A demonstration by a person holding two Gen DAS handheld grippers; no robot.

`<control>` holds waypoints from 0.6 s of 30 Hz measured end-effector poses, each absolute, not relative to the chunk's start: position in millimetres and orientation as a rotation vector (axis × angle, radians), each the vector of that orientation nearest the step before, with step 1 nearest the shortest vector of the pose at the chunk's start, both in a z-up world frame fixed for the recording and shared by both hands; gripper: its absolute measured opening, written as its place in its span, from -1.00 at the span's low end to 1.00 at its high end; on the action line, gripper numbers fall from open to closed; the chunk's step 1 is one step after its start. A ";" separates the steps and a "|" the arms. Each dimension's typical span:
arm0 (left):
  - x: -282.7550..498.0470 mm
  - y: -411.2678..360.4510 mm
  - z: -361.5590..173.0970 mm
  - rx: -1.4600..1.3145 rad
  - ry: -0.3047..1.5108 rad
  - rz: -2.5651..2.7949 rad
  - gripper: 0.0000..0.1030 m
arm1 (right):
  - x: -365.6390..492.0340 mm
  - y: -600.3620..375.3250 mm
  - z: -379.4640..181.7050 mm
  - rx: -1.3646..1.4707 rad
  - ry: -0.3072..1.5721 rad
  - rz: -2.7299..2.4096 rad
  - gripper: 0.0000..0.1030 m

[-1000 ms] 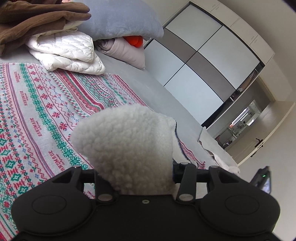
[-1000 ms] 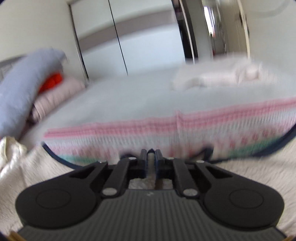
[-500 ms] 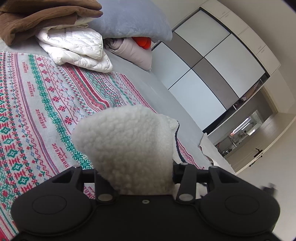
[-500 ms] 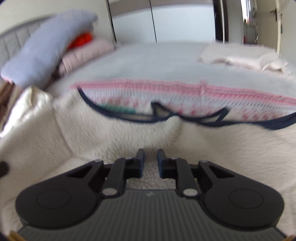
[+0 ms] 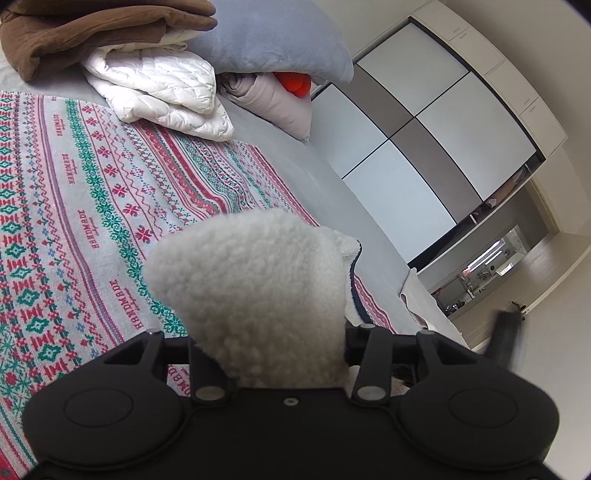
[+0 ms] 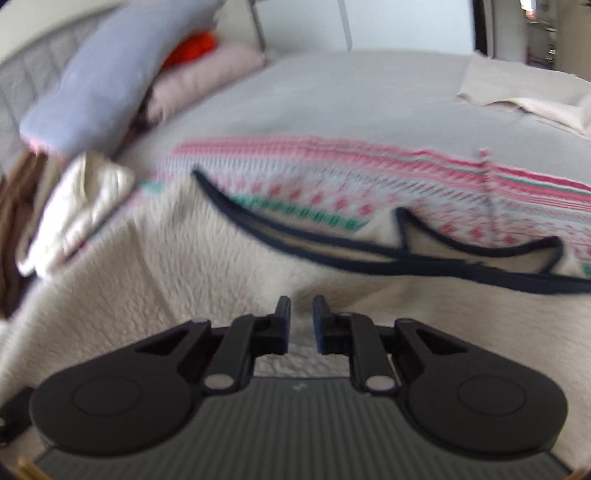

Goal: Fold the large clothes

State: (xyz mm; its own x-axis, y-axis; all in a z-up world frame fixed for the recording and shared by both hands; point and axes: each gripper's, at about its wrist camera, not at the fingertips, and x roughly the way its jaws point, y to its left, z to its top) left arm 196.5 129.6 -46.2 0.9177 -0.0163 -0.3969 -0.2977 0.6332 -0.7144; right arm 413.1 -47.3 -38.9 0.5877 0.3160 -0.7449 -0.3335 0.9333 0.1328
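Blanket (image 5: 74,177) with red and green knitted bands and a white fleece underside lies spread on a grey bed (image 5: 303,170). A bunched corner of its fleece rises straight up between the fingers of the left gripper (image 5: 266,343), hiding the tips; the tongs look clamped on that thick wad, with the patterned face stretching away ahead and to their left. Beyond them, far ahead, sit a folded white quilt (image 5: 159,88), a brown throw (image 5: 92,33), and a grey pillow (image 5: 269,40).

In the blurred right view, the right gripper (image 6: 301,321) hangs just above the fleece side (image 6: 184,266), its tongs a small gap apart and gripping nothing. Ahead of them a navy-trimmed edge (image 6: 388,258) curls over, showing the pattern behind. A cream cloth (image 6: 524,92) lies far ahead to the right.

This looks like an early fold: one corner lifted, the other side free. The next move likely calls for the right tongs to reach forward to the navy edge, close on a matching corner, then carry both corners across together, keeping the edge taut.
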 end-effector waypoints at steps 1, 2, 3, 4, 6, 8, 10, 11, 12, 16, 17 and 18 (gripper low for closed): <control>197.2 129.4 -46.6 -0.871 0.390 0.168 -0.14 | 420.5 -41.4 -41.9 -0.035 0.827 0.374 -0.76; 197.7 129.5 -47.8 -0.869 0.391 0.173 -0.14 | 428.3 -40.6 -41.5 -0.007 0.796 0.366 -0.78; 198.5 129.8 -49.3 -0.871 0.393 0.179 -0.14 | 434.6 -43.4 -39.8 0.042 0.770 0.355 -0.78; 198.8 130.0 -50.1 -0.871 0.394 0.183 -0.14 | 436.6 -49.1 -36.6 0.091 0.722 0.334 -0.81; 198.5 131.2 -50.2 -0.879 0.394 0.179 -0.14 | 433.7 -60.8 -28.0 0.140 0.669 0.291 -0.74; 198.3 131.5 -49.3 -0.883 0.390 0.174 -0.14 | 419.3 -75.8 -15.9 0.146 0.635 0.304 -0.73; 198.0 131.1 -49.1 -0.885 0.389 0.176 -0.14 | 395.7 -92.2 -4.7 0.093 0.617 0.266 -0.69; 197.7 131.1 -49.0 -0.887 0.389 0.178 -0.14 | 383.8 -101.4 -1.6 0.060 0.614 0.233 -0.69; 197.4 131.0 -48.9 -0.892 0.389 0.179 -0.14 | 370.8 -112.6 0.4 0.007 0.618 0.180 -0.69; 196.0 129.6 -48.3 -0.893 0.388 0.183 -0.14 | 340.2 -168.2 -5.3 -0.048 0.689 -0.005 -0.69; 195.7 128.6 -48.1 -0.891 0.388 0.185 -0.14 | 341.8 -182.6 -11.7 -0.028 0.727 -0.025 -0.69; 195.6 127.8 -48.2 -0.887 0.387 0.186 -0.14 | 348.6 -198.0 -20.8 -0.011 0.758 -0.055 -0.69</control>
State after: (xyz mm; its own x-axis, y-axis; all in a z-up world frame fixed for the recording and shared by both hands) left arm 195.6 127.8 -48.2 0.9150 -0.0004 -0.4034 -0.3158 0.6214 -0.7170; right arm 348.6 -198.0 -20.8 0.7249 -0.0539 -0.6867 0.0459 0.9985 -0.0300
